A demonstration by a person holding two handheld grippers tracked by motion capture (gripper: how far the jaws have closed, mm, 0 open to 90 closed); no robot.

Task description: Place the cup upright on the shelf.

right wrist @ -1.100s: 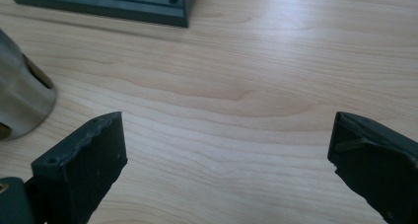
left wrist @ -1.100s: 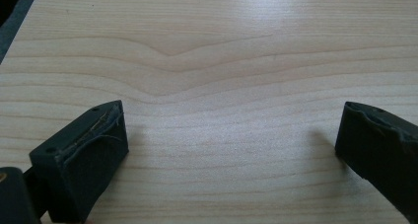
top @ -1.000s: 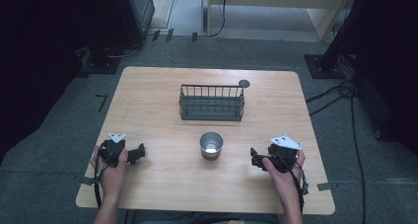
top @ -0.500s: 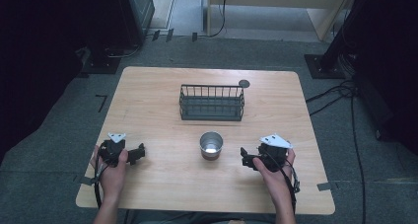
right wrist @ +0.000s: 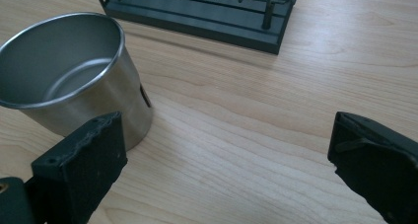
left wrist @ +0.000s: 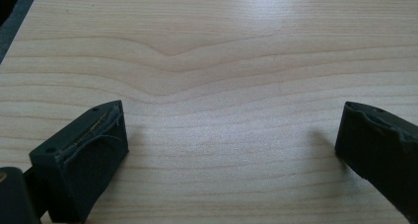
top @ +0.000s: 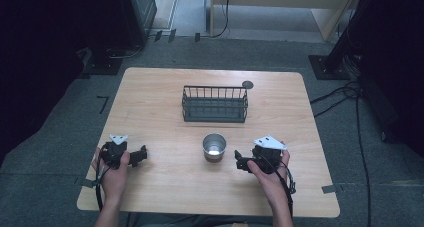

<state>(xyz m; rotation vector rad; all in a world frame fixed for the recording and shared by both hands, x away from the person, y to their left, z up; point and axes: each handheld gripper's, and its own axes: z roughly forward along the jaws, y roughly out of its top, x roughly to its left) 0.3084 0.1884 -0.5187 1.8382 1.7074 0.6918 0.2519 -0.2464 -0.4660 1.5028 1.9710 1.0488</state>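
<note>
Standing upright at the centre of the frame in the high view, a steel cup (top: 214, 147) waits on a pale wooden table (top: 150, 107), its mouth open and its inside bare as far as the right gripper view shows. It looks light, rigid and thin-walled, with a polished side that could slip between hard pads, so a hold across the body below the rolled rim, or one jaw inside the lip and one outside, seems the safest choice; squeezing is unlikely to harm it, though a nudge could tip or slide it. Just right of the cup, the right gripper (top: 244, 162) rests in a hand with its jaws spread wide and holding nothing, one jaw beside the cup's wall in its own view. At lower left of the frame, well apart from the cup, the left gripper (top: 141, 154) is likewise released over bare wood. Above the cup in the frame stands a dark wire basket (top: 215, 104), apparently empty, with a small dark disc (top: 247, 84) near its upper right corner. Grey carpet, trailing cables and dark equipment stands surround the table.
</note>
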